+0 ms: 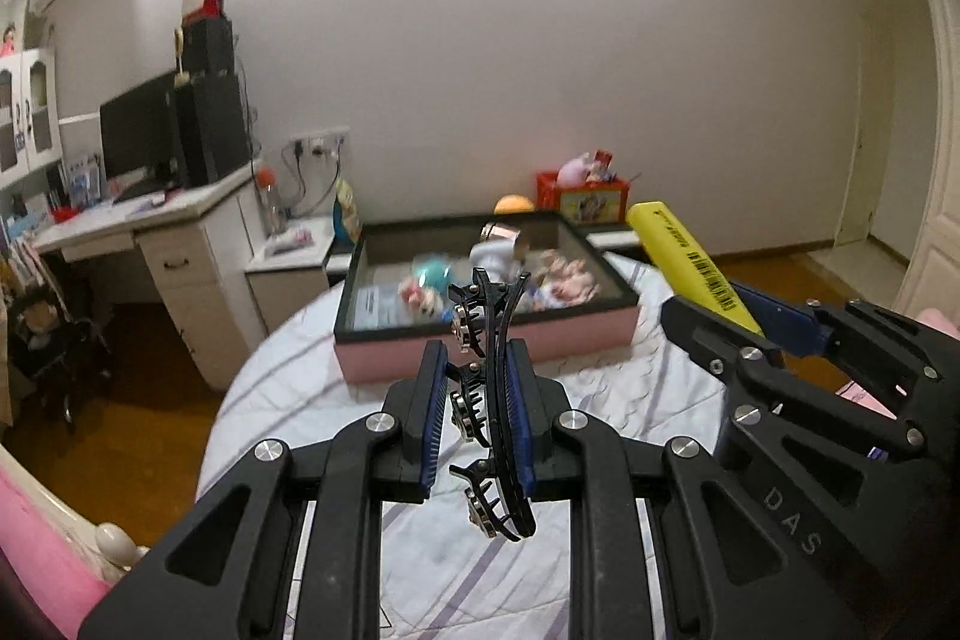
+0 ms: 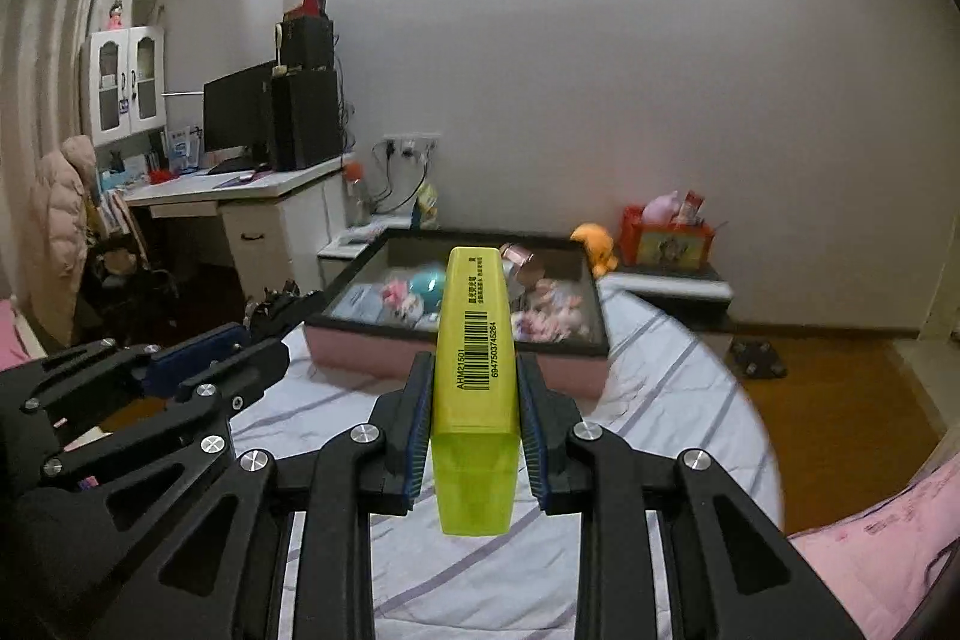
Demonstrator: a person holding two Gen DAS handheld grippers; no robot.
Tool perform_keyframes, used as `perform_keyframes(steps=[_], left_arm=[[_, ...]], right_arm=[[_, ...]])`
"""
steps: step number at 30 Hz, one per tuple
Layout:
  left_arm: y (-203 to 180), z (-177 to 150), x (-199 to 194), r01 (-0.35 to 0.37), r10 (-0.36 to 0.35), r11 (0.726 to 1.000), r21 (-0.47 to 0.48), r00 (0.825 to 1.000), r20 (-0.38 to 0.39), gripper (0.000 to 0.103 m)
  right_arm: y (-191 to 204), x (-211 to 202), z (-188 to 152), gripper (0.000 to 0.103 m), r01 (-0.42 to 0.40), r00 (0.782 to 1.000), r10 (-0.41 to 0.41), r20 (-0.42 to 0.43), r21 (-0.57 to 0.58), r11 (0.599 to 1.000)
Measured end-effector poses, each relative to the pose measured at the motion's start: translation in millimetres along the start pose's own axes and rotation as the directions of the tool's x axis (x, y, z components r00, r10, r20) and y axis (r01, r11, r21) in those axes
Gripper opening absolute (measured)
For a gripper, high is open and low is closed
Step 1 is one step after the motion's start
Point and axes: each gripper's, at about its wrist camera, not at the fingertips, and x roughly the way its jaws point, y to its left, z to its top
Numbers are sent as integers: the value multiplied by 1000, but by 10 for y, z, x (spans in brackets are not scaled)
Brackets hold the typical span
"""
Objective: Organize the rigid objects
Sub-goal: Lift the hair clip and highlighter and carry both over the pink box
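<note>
Left gripper (image 1: 477, 400) clamps black hair clip (image 1: 489, 400), long axis along fingers. Right gripper (image 2: 474, 400) clamps yellow highlighter (image 2: 476, 364), tip forward. Pink tray (image 2: 456, 358) of toys at 12 o'clock on round worktop (image 2: 660, 400); both grippers about equally near.

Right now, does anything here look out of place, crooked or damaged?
Nothing looks damaged or spilled. The left gripper holds a black hair clip and the right gripper a yellow highlighter, both above the striped cloth. The toys in the pink box lie jumbled, though blurred.
</note>
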Motion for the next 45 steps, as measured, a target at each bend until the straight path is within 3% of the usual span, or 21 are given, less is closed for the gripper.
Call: perform_keyframes(steps=[10,16,23,28,37,45], left_arm=[[-129,267,-472,-15,11,1000,23,988,156,20],[-156,372,-751,-60,44,997,50,962,269,20],[-164,476,-956,-100,72,993,62,935,347,20],[-164,537,-968,-104,74,993,64,928,366,20],[-191,578,-829,-104,72,992,71,930,361,20],[-171,750,-322,-91,60,993,79,941,332,20]], right_arm=[[86,-486,220,27,9,991,-10,131,1,1000],[118,-723,341,27,17,977,-14,212,-9,1000],[162,-875,450,27,24,960,-16,279,-26,999],[192,-928,515,27,28,951,-17,309,-30,999],[127,-809,546,27,28,953,-17,303,-31,999],[101,-432,663,27,42,959,-30,281,-39,998]])
